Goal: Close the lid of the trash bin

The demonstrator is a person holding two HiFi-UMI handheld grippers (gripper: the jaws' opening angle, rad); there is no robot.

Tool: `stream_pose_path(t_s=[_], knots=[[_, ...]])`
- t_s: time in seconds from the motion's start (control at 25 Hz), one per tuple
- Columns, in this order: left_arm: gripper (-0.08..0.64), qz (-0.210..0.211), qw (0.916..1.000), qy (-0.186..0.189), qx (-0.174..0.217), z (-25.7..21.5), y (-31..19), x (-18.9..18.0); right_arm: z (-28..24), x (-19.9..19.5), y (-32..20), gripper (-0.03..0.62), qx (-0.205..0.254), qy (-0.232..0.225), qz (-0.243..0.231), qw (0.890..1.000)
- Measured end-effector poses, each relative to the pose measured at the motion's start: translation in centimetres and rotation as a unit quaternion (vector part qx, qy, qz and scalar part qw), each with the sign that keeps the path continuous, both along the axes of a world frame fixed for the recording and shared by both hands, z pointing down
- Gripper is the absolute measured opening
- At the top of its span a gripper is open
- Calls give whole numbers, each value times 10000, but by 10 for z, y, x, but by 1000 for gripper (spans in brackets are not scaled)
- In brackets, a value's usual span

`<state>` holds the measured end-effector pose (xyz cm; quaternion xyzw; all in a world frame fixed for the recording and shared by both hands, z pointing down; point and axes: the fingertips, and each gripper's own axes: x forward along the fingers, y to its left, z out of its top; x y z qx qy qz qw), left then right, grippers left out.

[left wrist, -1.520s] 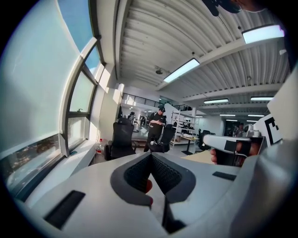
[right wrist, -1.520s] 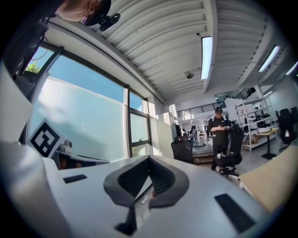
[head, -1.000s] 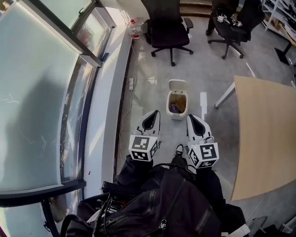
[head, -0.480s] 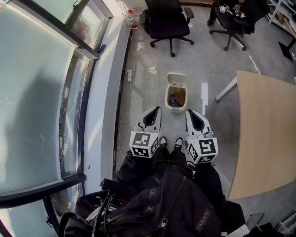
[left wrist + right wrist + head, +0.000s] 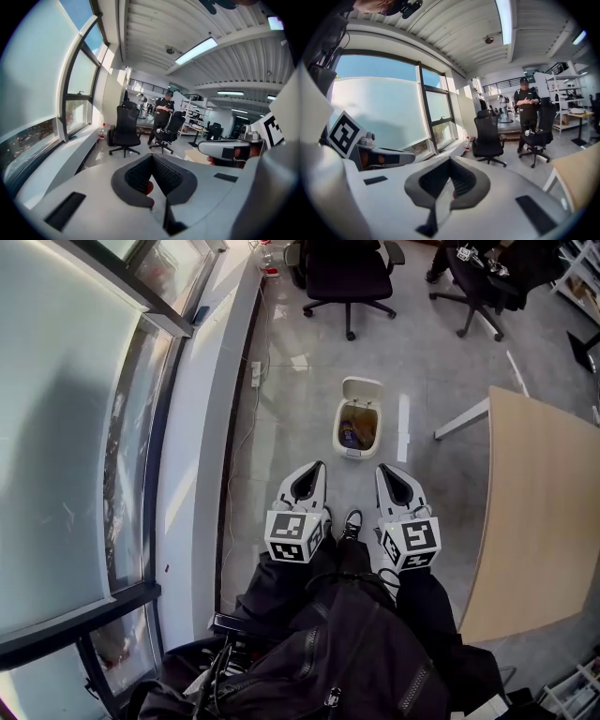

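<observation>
The trash bin (image 5: pixel 357 442) stands on the grey floor (image 5: pixel 300 418) at 12 o'clock from the person's shoes (image 5: pixel 352 521); its lid (image 5: pixel 362 390) is tipped back on the far edge, again at 12 o'clock, and dark rubbish shows inside; the task is judged not yet begun in contact, since both tools hang well apart from the bin. The left tongs (image 5: pixel 312 470) sit at 7 o'clock of the bin and the right tongs (image 5: pixel 386 472) at 5 o'clock; each pair is pressed together with nothing between, as both gripper views show. Further out, an office chair (image 5: pixel 349 277) stands at 12 o'clock, a pale worktop (image 5: pixel 539 521) at 3 o'clock and the window wall (image 5: pixel 84 427) at 9 o'clock. The likely trouble lies in the push; the lid leans back past upright, so a nudge placed low or from the front may shove the light bin along the glossy floor or tip it rather than swing the lid over; neither gripper view shows the bin, so the aim rests on the head view alone; a lid dropped freely may bounce and fail to seat.
</observation>
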<state>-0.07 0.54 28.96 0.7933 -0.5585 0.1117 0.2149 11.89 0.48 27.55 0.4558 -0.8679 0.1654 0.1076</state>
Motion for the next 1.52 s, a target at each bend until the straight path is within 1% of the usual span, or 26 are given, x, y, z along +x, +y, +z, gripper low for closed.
stream_pose_path(t_s=[0.16,0.28,0.48,0.64,0.84,1.0,1.16,1.52], knots=[[2,-185,9991,91,-365,26,6,-16,24,-19,-5,5,-278,172,-304,9990],[2,-240,9983,93,-514,41,3,-20,41,-28,-12,5,-396,270,-507,9976],[2,-282,9972,115,-684,83,-11,-26,85,-39,-30,5,-542,518,-675,9949],[2,-247,9949,105,-972,123,-8,-34,129,-46,-33,5,-781,644,-760,9920],[2,-351,9897,220,-1372,170,-6,-39,179,-43,-45,5,-1105,721,-871,9874],[2,-343,9850,214,-1678,203,1,-41,217,-41,-49,5,-1341,790,-868,9840],[2,-306,9806,165,-1930,236,9,-48,251,-45,-53,5,-1488,828,-908,9812],[2,-449,9679,106,-2469,302,28,-71,324,-43,-81,5,-1767,868,-822,9770]])
